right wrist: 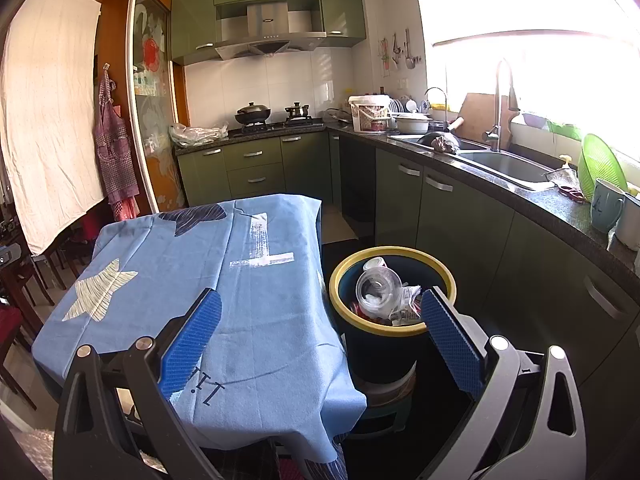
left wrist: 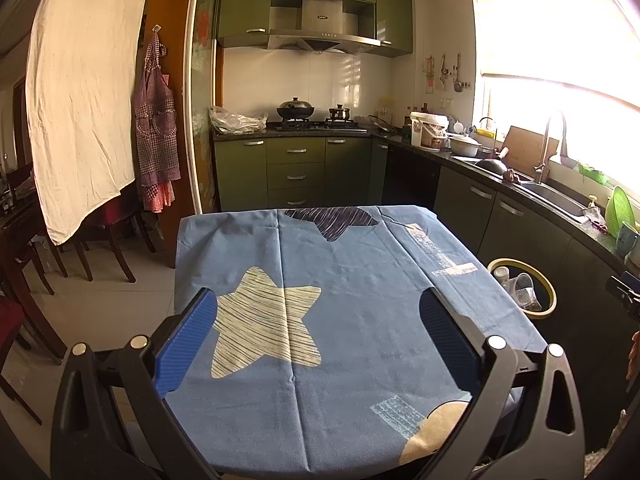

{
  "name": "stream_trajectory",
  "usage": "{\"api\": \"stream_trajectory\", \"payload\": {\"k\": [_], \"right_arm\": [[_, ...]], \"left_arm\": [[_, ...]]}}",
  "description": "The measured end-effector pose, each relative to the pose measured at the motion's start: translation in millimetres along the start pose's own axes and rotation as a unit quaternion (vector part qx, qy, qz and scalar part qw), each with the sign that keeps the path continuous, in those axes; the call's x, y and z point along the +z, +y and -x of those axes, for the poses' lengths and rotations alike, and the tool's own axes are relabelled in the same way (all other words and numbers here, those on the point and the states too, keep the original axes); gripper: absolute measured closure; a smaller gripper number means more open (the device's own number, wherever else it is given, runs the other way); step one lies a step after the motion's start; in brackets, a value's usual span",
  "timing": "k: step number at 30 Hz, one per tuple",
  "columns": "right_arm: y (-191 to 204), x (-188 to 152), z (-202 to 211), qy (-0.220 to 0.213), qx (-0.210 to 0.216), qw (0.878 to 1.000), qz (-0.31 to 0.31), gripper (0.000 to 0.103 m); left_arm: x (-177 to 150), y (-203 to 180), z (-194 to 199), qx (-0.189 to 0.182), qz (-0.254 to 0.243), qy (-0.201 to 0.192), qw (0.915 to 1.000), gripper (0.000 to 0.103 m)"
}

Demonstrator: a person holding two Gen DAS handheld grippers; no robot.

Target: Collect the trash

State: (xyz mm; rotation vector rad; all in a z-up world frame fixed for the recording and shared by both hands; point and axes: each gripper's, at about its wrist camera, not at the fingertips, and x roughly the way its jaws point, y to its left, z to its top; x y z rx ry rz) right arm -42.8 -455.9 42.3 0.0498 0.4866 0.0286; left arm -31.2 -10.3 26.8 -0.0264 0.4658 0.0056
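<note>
The table [left wrist: 360,300], at frame centre, is seen bare of trash, the bin [right wrist: 394,330] at lower right is packed with trash [right wrist: 380,292], and both the left gripper [left wrist: 320,320] and right gripper [right wrist: 322,322] are spread apart and empty, so collection is judged essentially done.

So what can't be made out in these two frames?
- Bin contents: right view shows a clear cup and wrappers on top; what lies deeper is hidden beneath them.
- Bin, left view: partly cut off by the table edge.
- Window: overexposed in both views.
- Under the table: hidden by the cloth.
</note>
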Motion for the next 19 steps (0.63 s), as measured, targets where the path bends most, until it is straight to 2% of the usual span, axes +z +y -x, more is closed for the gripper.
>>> {"api": "stream_trajectory", "payload": {"k": [4,9,14,19], "right_arm": [[0.4,-0.3,0.0,0.0,0.0,1.0,0.0,0.005],[0.3,-2.4,-2.1,0.001,0.002,1.0,-0.001,0.005],[0.0,-2.3,-7.7,0.006,0.005,1.0,-0.002,0.005],[9.5,4.5,-31.8,0.025,0.022,0.999,0.01,0.005]], "left_arm": [[-0.1,-1.3,4.3,0.008,-0.008,-0.016,0.9998,0.006],[1.4,-2.0,2.0,0.007,-0.011,-0.012,0.9998,0.006],[4.2,0.9,-13.4,0.003,0.0,0.018,0.9998,0.006],[4.1,5.5,-52.0,-0.001,0.002,0.056,0.9984,0.006]]}}
